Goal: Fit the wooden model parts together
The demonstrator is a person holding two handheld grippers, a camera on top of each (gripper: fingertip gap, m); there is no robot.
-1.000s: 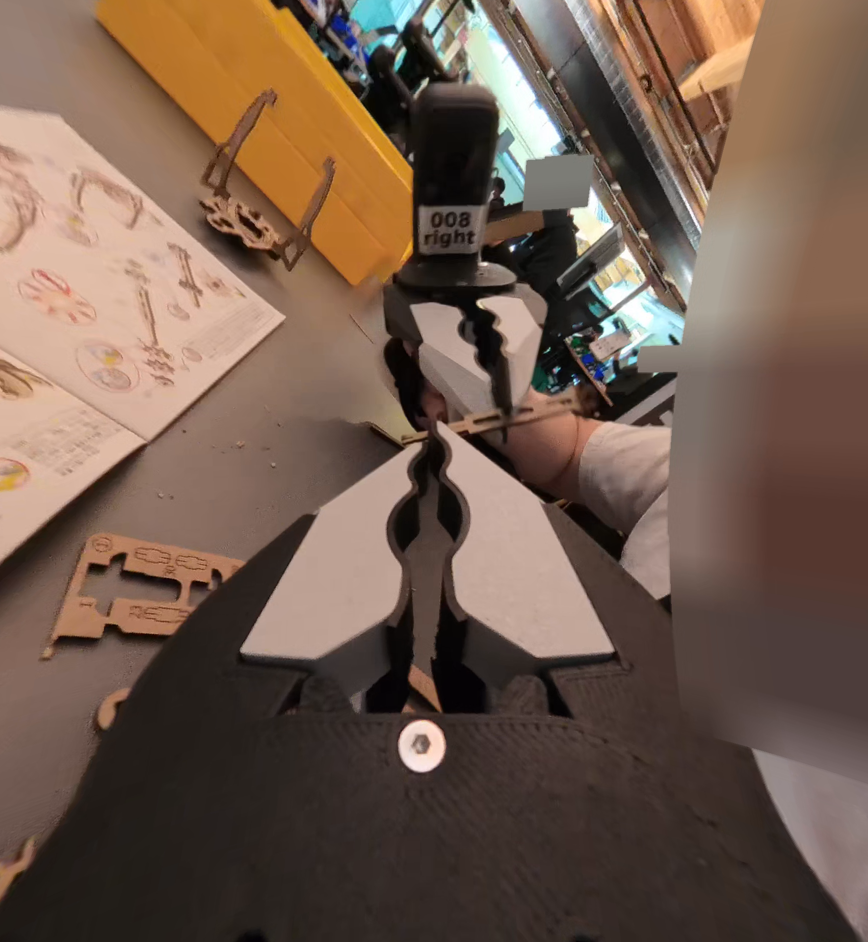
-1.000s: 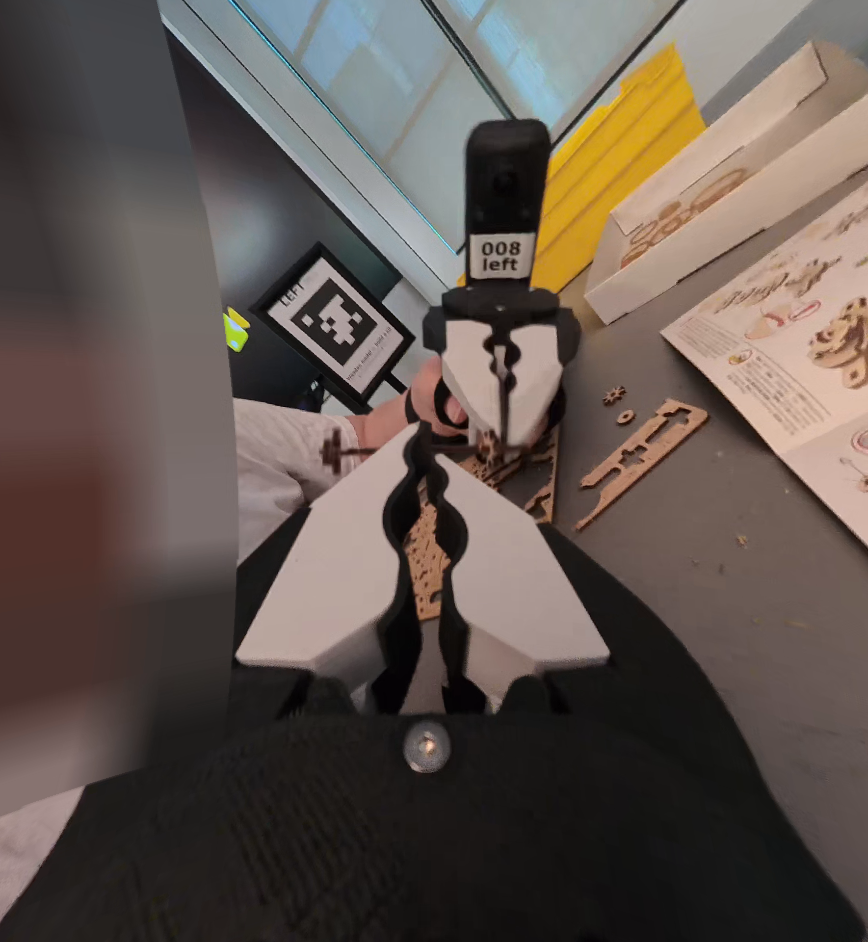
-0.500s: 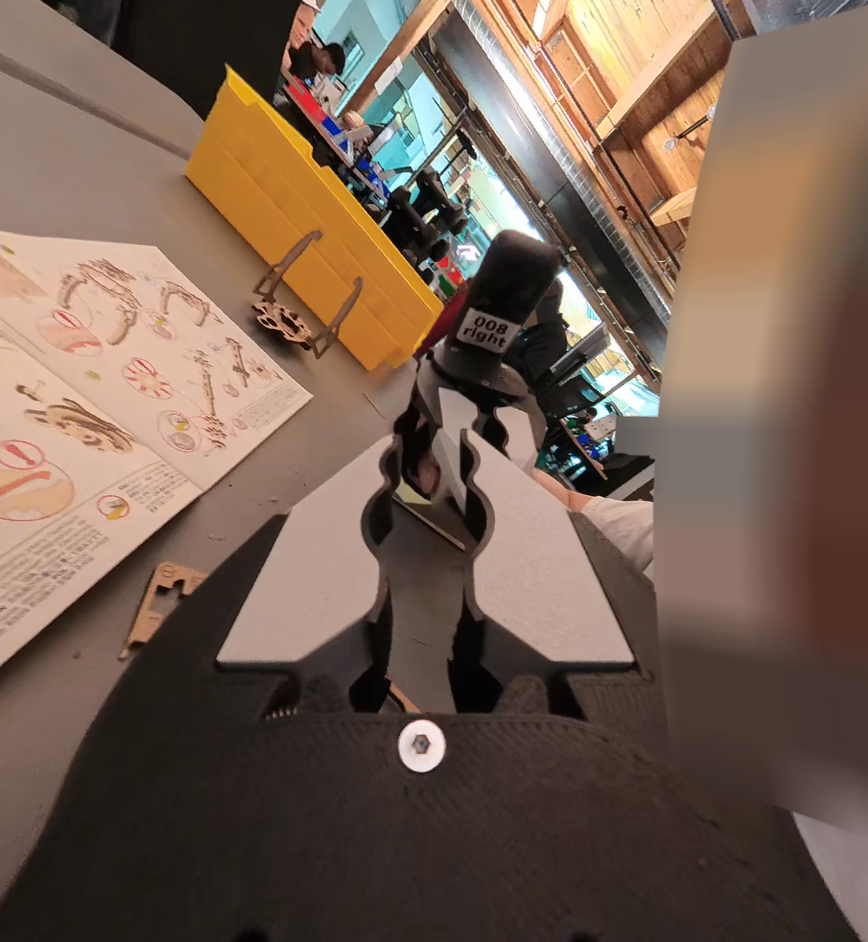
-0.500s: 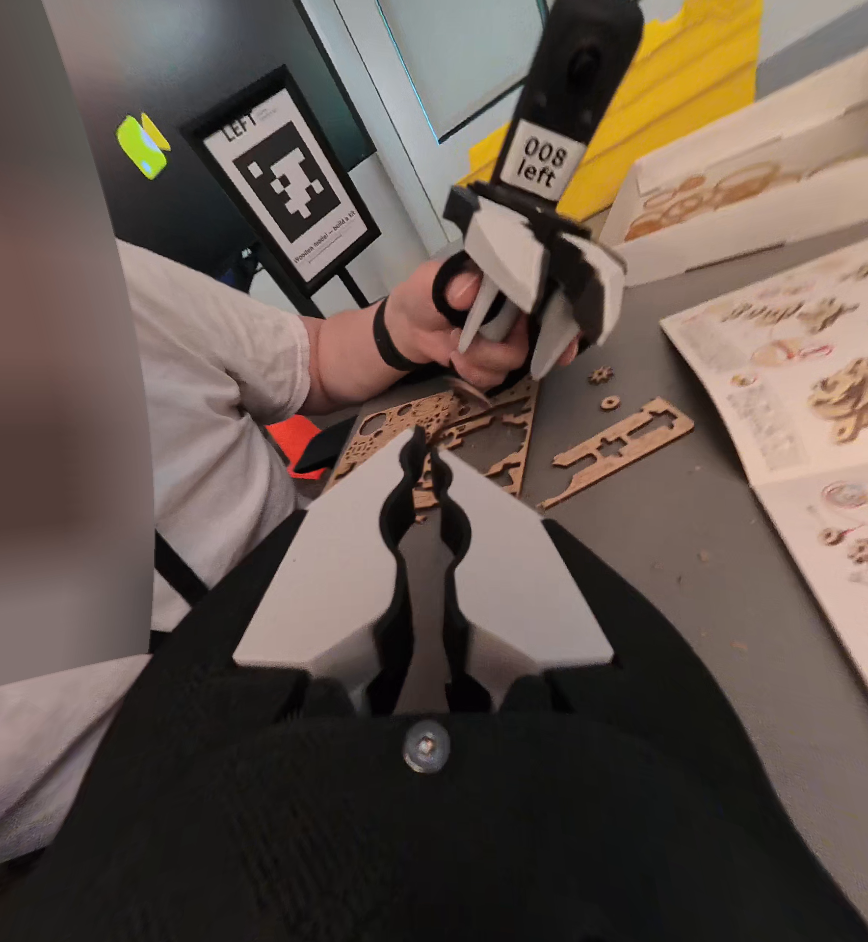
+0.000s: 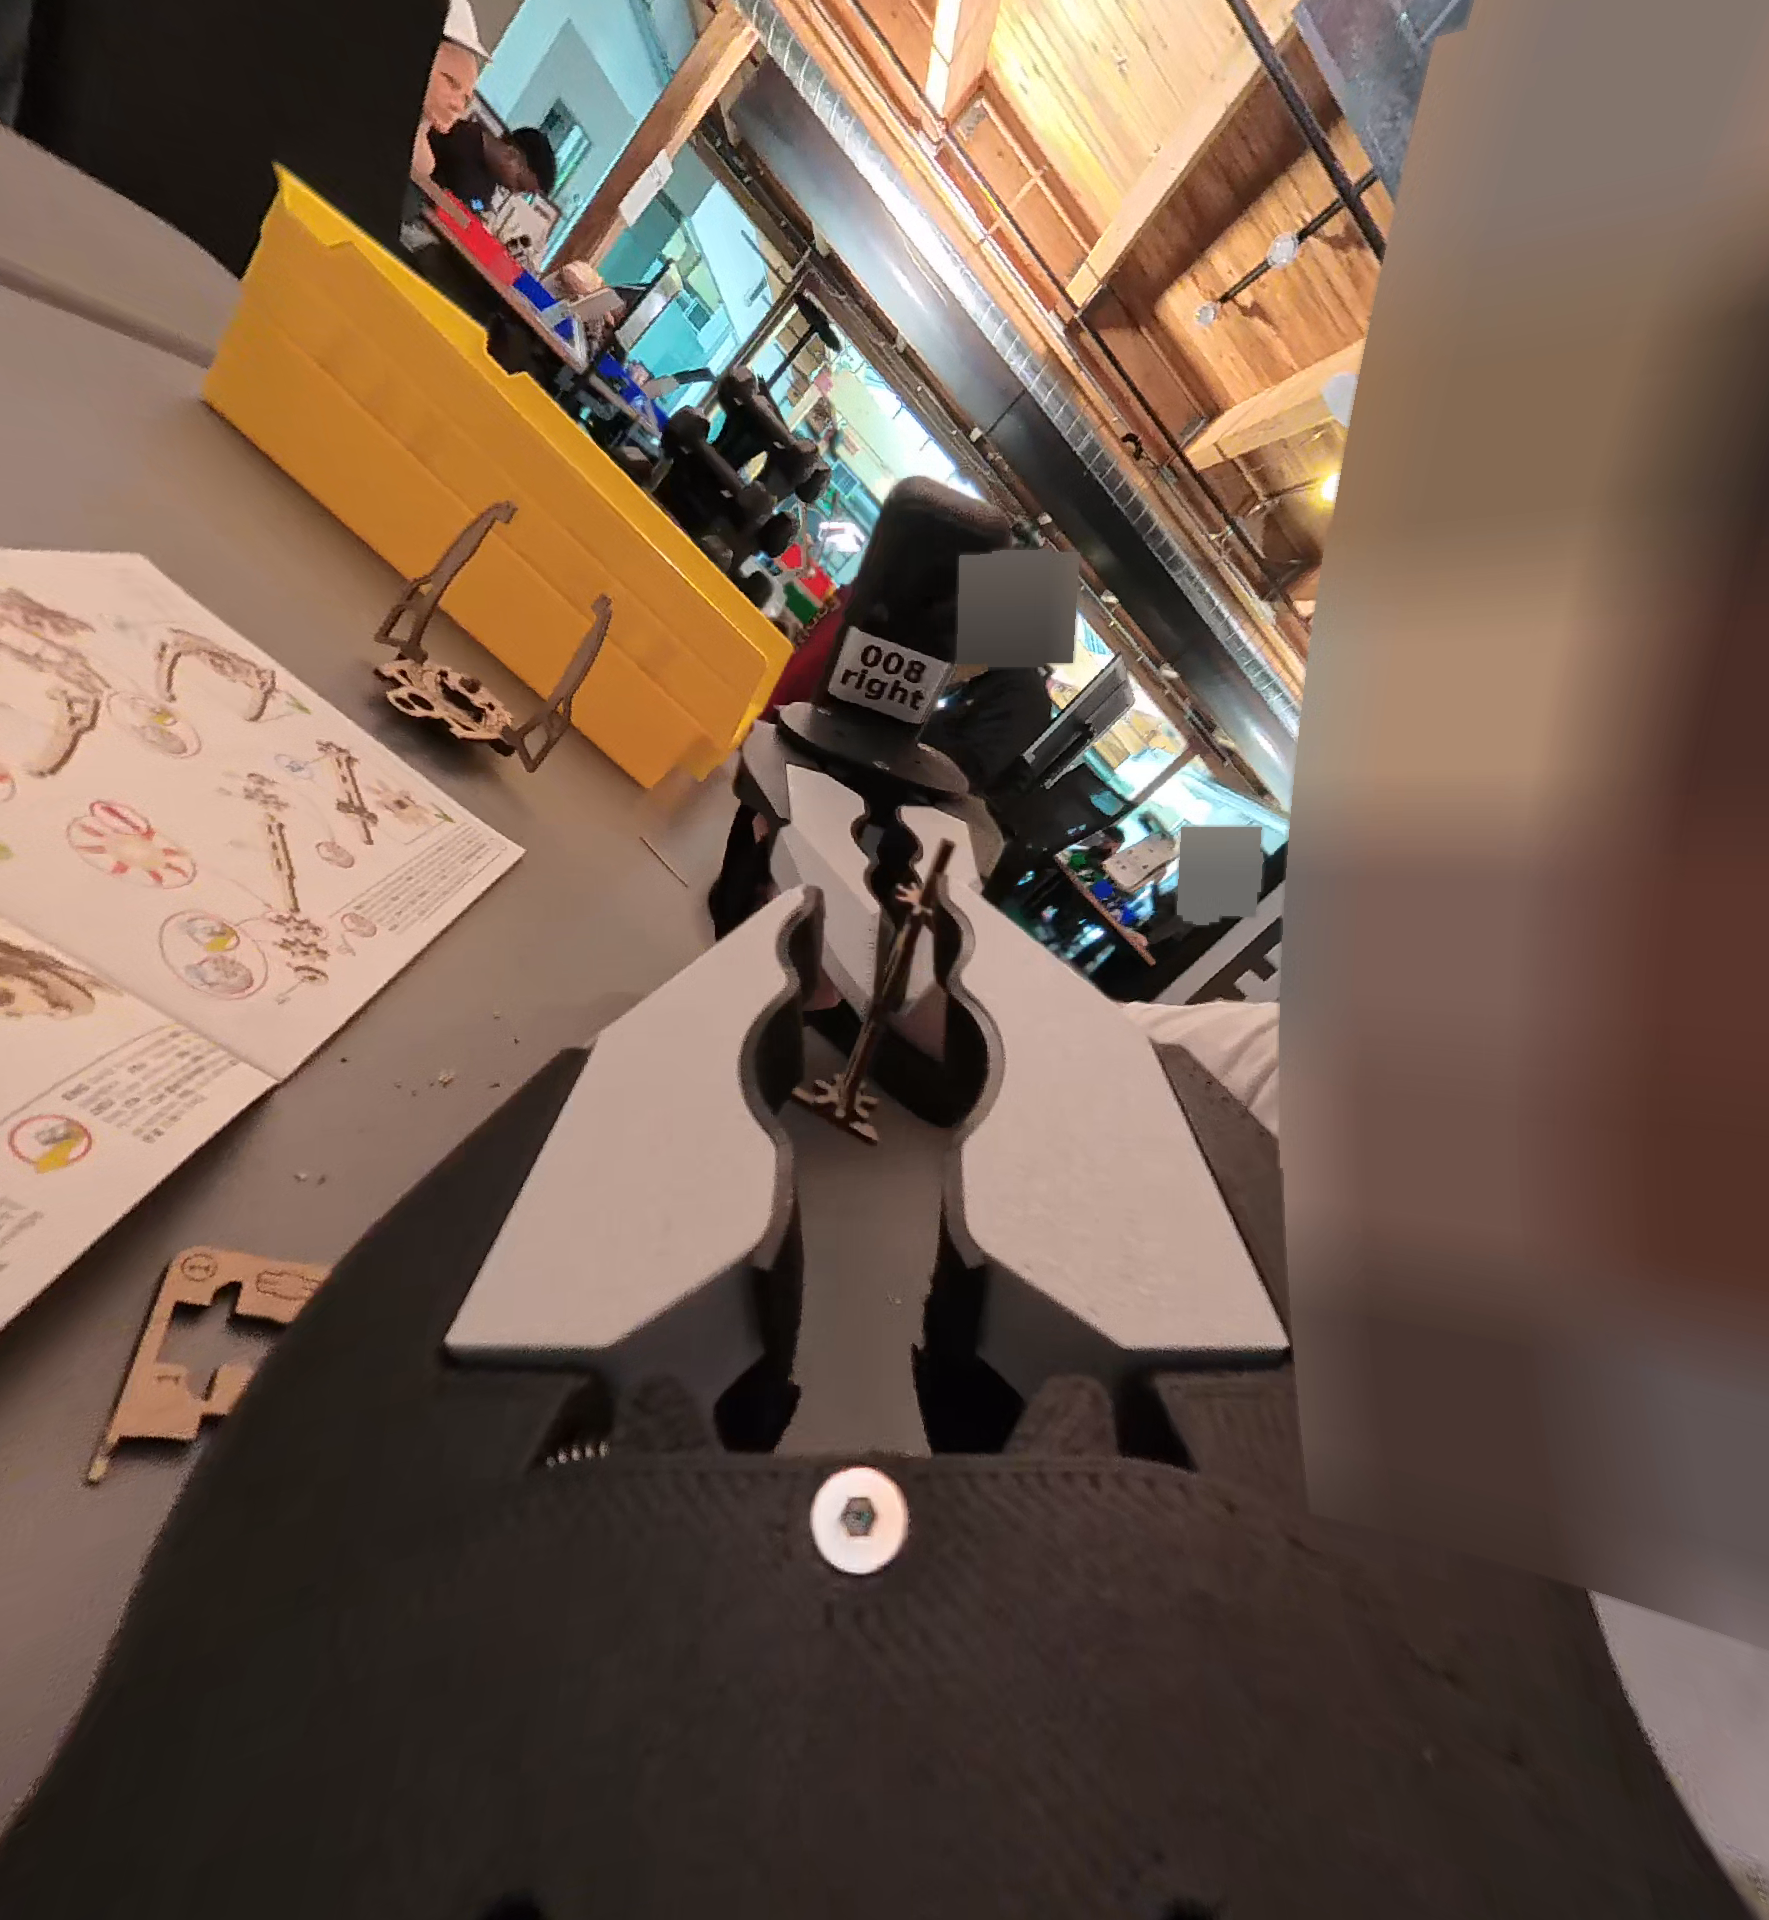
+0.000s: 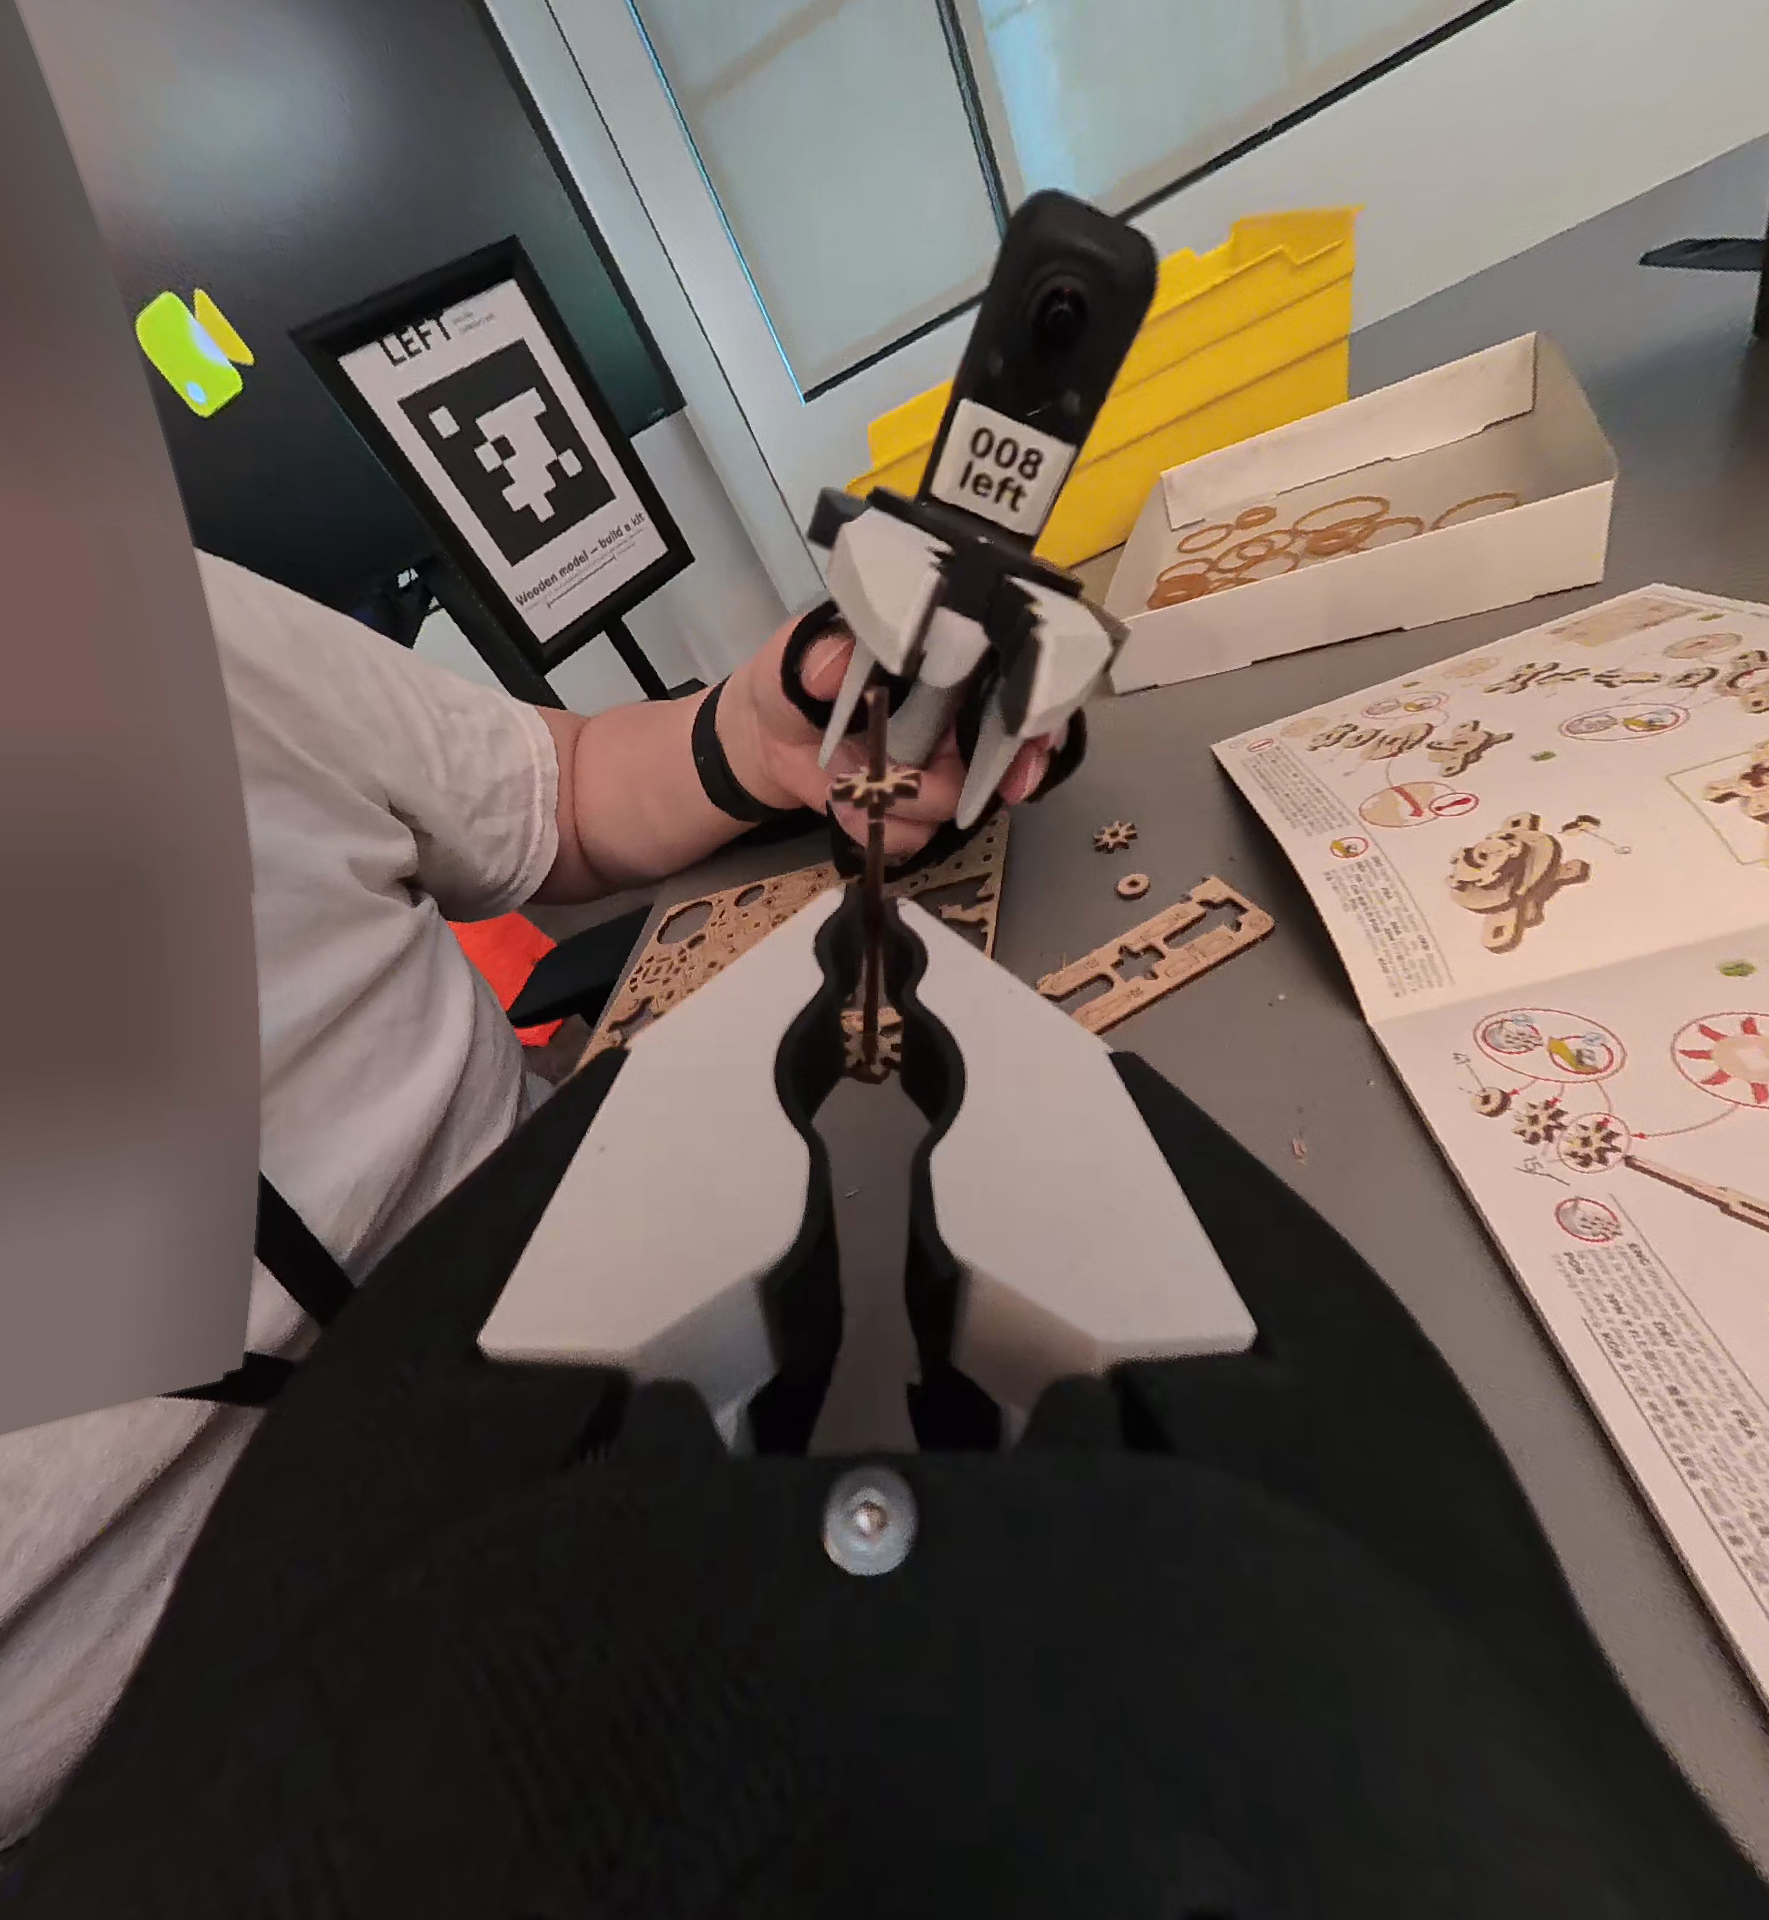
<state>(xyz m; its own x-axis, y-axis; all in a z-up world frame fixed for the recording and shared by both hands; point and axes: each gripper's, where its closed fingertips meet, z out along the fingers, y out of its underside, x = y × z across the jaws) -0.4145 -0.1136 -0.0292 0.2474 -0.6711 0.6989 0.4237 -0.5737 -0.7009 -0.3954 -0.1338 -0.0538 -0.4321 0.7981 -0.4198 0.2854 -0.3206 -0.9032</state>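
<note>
Grey tabletop (image 5: 80, 436) fills the left wrist view, an instruction sheet (image 5: 184, 831) at left. Left gripper (image 5: 875, 940) stands parted, empty. Beyond it, the right gripper (image 5: 895, 894) pinches a thin wooden axle (image 5: 885, 997) carrying star gears, its length running near to far.

Right wrist view: right gripper (image 6: 867, 914) clenches the axle (image 6: 869, 831), pointing away toward the left gripper (image 6: 911, 748). A skewed push could likely snap the axle.

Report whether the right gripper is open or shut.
Shut: the right gripper pinches a thin wooden rod at its fingertips, a small gear on it.
</note>
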